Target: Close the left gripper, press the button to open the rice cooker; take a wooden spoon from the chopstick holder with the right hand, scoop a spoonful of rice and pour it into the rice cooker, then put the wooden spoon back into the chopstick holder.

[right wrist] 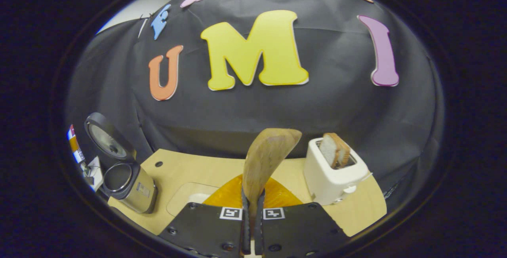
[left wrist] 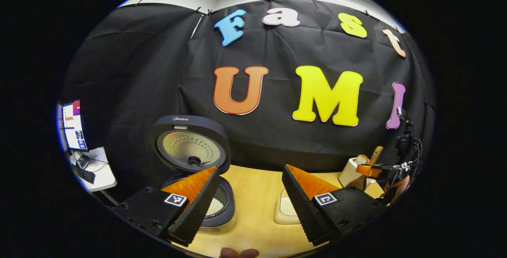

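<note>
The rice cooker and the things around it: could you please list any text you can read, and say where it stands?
"Midea": on the open lid of the rice cooker.
Sticker on the cooker's side: too small to read.
Monitor: too blurred to read.

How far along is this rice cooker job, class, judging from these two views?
Done: the rice cooker stands open, lid up, white rice in the pot. In hand: the right tool is shut on the wooden spoon, bowl up and raised near the toaster. The left tool is open. Left: returning the spoon to its holder; whether scooping is finished is unclear.
</note>
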Motion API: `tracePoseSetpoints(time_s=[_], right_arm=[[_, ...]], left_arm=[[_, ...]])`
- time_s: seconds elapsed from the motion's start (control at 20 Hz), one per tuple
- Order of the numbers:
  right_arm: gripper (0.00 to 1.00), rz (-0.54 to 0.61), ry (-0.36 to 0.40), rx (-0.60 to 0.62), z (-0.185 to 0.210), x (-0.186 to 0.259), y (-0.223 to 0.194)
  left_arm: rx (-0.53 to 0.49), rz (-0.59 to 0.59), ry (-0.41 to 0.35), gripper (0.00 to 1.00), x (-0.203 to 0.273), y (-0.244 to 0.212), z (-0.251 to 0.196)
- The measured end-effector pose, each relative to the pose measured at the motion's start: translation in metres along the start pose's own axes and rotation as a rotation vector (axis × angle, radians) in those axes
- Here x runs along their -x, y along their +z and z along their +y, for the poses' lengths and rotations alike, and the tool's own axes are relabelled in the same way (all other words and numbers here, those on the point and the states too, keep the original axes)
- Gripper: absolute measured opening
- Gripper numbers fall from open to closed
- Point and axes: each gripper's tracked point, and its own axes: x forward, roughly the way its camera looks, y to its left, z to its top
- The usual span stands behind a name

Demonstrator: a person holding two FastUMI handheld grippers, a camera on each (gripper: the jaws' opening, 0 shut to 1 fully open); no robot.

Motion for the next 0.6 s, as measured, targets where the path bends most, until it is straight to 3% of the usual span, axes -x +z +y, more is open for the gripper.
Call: tracePoseSetpoints(time_s=[0.3, 0.6], right_arm=[[0.05, 0.040, 0.001, 0.000, 0.062, -0.067, -0.042], [0.05, 0.043, -0.109, 0.174, 0.075, -0.106, -0.085]], left_arm=[[-0.008, 0.031, -0.033, 1.00, 0.004, -0.005, 0.026], [-0.025, 0.056, -0.044, 1.00, -0.001, -0.011, 0.056]])
